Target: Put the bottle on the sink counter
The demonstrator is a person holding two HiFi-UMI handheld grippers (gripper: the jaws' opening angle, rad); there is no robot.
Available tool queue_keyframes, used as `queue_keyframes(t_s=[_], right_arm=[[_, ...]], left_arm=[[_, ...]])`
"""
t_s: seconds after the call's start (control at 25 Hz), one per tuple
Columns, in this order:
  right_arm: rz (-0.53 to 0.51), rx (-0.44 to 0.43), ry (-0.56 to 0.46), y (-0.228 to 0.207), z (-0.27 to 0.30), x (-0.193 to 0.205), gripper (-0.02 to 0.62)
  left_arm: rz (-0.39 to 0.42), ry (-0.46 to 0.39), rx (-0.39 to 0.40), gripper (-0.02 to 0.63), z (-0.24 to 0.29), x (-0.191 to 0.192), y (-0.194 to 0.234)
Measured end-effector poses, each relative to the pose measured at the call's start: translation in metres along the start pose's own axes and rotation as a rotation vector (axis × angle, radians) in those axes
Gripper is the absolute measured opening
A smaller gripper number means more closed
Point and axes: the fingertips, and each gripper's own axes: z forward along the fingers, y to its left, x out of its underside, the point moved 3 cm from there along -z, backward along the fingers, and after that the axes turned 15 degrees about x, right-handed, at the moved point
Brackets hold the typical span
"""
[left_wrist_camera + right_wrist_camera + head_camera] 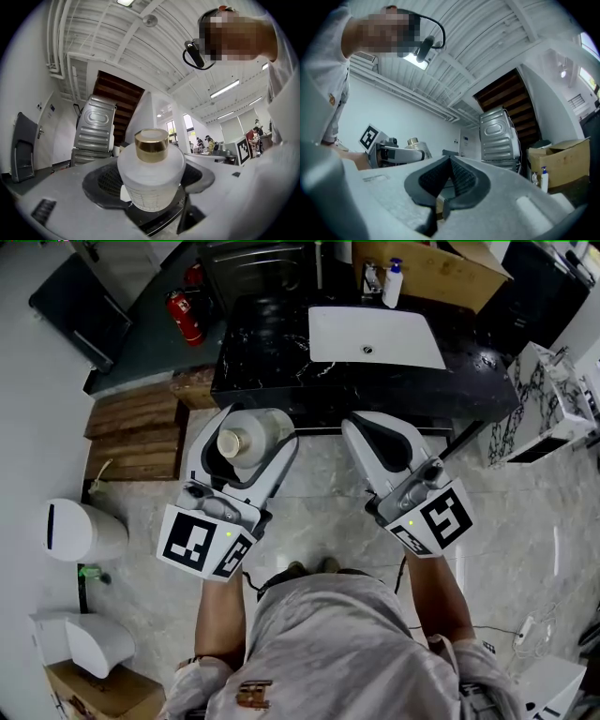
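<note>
A frosted white bottle [242, 439] with a gold cap [151, 145] stands upright between the jaws of my left gripper [253, 427], which is shut on its body [150, 180]. I hold it over the floor, in front of the black marble sink counter [272, 362] and short of its near edge. My right gripper [382, 442] is shut with nothing in it; in the right gripper view its dark pads [457, 177] meet. From that view the left gripper [396, 153] and the bottle's cap [412, 141] show off to the left.
A white basin [375, 337] is set in the counter, with a pump bottle [393, 284] and a tap behind it. A cardboard box [441, 273] stands at the back, a red fire extinguisher [186, 315] and wooden steps [136, 432] to the left, and a white bin [80, 531] by the wall.
</note>
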Motion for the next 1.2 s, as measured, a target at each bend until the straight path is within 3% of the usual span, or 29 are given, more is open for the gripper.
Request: queue_keyframes(t_s=[0.64, 1.2], right_arm=[[0.014, -0.019, 0.0, -0.04, 0.013, 0.016, 0.0], [-0.017, 0.022, 0.04, -0.096, 0.125, 0.058, 0.0]], left_arm=[[0.018, 0.015, -0.037, 0.328, 0.031, 0.008, 0.016], [-0.007, 0.007, -0.014, 0.328, 0.086, 0.034, 0.137]])
